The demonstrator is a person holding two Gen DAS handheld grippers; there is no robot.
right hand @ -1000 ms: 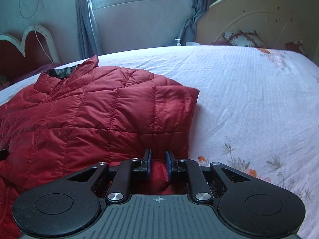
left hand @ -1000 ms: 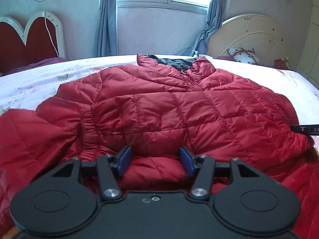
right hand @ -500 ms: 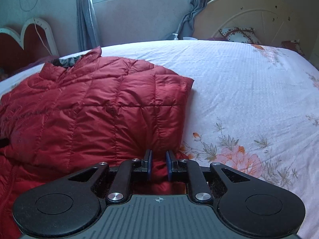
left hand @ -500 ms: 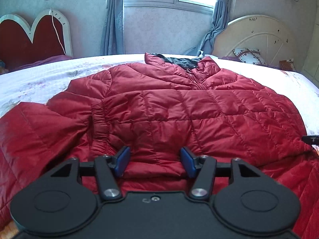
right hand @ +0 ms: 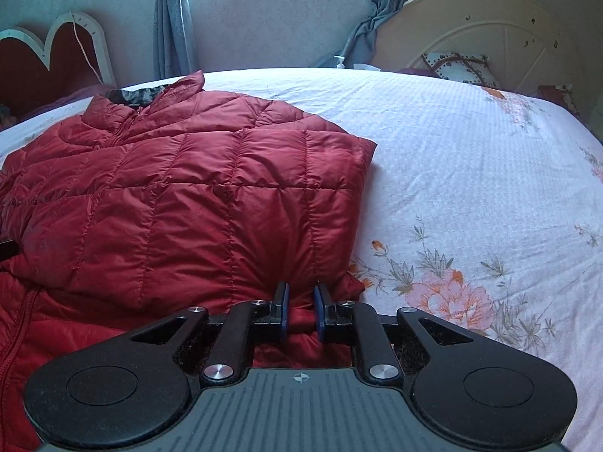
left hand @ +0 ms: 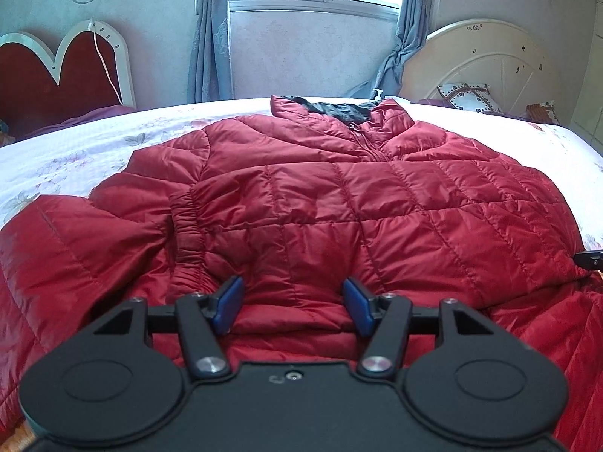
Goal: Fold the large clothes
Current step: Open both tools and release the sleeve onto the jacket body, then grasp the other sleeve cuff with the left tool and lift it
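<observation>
A red quilted puffer jacket (left hand: 320, 203) lies face up on the bed, with its collar and dark lining (left hand: 335, 111) at the far end. Its right side is folded over the body, and that folded edge (right hand: 358, 188) shows in the right wrist view. My left gripper (left hand: 294, 303) sits low over the near hem with its blue pads (left hand: 230, 299) wide apart; puffy fabric lies between them, unpinched. My right gripper (right hand: 301, 310) is shut on a bunch of red fabric at the jacket's near right corner. Its tip (left hand: 589, 260) shows at the right edge of the left wrist view.
The bed has a white sheet with a floral print (right hand: 452, 293), bare to the right of the jacket. Behind stand a cream round headboard (left hand: 490, 60) with a patterned pillow (left hand: 467, 96), a red heart-shaped headboard (left hand: 56, 75), and a window with blue curtains (left hand: 211, 37).
The right gripper has drawn the pinched corner slightly toward me and to the right, so more floral sheet shows. The left gripper's pads have spread a little wider.
</observation>
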